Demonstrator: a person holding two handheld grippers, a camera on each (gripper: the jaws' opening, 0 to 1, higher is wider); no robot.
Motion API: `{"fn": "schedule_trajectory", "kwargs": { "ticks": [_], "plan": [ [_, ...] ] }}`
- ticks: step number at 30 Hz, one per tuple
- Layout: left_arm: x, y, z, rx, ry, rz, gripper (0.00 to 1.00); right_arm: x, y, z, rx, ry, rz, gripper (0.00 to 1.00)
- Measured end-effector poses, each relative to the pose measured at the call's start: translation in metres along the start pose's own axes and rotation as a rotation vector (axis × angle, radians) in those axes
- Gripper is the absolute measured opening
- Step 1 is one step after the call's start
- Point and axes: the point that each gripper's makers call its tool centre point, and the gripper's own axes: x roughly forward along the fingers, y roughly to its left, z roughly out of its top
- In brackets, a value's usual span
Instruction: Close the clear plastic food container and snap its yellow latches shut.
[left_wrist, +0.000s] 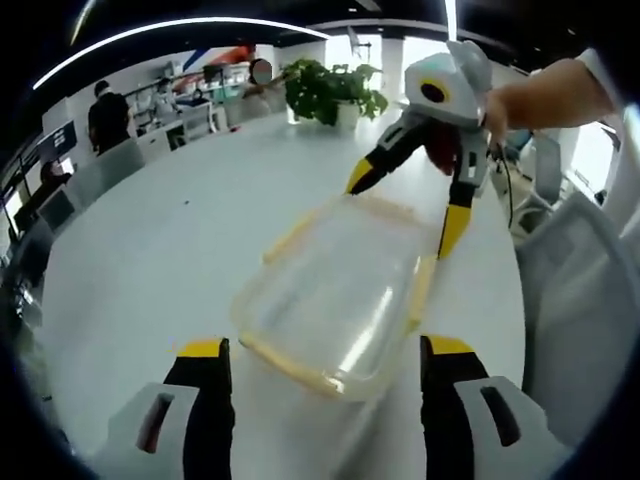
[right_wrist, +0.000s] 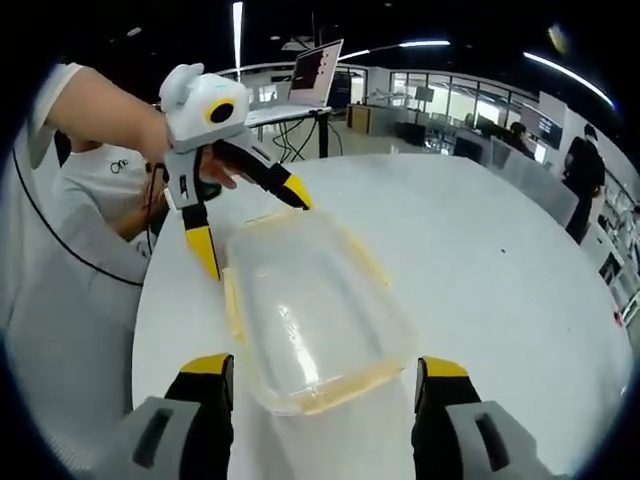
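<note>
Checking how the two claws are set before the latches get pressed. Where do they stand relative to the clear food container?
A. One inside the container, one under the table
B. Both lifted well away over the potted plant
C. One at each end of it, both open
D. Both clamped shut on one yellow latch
C: the left claw and the right claw face each other, open, at opposite ends of the container on the white table.
</note>
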Motion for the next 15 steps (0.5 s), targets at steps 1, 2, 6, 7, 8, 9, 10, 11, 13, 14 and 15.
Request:
{"fn": "schedule_trajectory", "kwargs": {
  "ticks": [1,2,6,7,8,9,10,11,13,14,15],
  "plan": [
    [-0.001,-0.002,0.002,0.001,-0.004,0.0,0.78,-0.001,0.0,0.001,0.002,-0.006,-0.003,0.8],
    [-0.002,-0.002,0.004,-0.003,-0.016,0.002,0.85,-0.002,-0.002,0.004,0.012,-0.017,-0.021,0.87],
    [-0.003,-0.001,0.009,-0.011,-0.035,0.019,0.98,-0.008,-0.005,0.009,0.034,-0.036,-0.047,0.99],
    [-0.004,-0.001,0.009,-0.012,-0.032,0.021,0.98,-0.009,-0.006,0.008,0.038,-0.032,-0.058,0.99],
    [-0.005,-0.002,0.011,-0.017,-0.033,0.021,0.99,-0.009,-0.006,0.008,0.036,-0.034,-0.061,0.99],
    [-0.006,-0.002,0.012,-0.02,-0.032,0.026,0.99,-0.01,-0.005,0.009,0.04,-0.039,-0.061,0.99],
    [-0.007,-0.002,0.013,-0.025,-0.029,0.027,0.99,-0.011,-0.003,0.01,0.048,-0.046,-0.055,0.99],
    [-0.008,-0.002,0.013,-0.028,-0.03,0.027,0.99,-0.012,-0.002,0.01,0.05,-0.046,-0.055,0.99],
    [-0.011,-0.003,0.016,-0.043,-0.033,0.025,0.99,-0.015,0.001,0.012,0.041,-0.047,-0.06,0.99],
    [-0.013,-0.003,0.017,-0.038,-0.033,0.03,0.99,-0.016,0.003,0.013,0.042,-0.05,-0.058,0.99],
    [-0.015,-0.005,0.018,-0.035,-0.035,0.031,0.99,-0.017,0.005,0.014,0.04,-0.054,-0.059,0.99]
  ]
}}
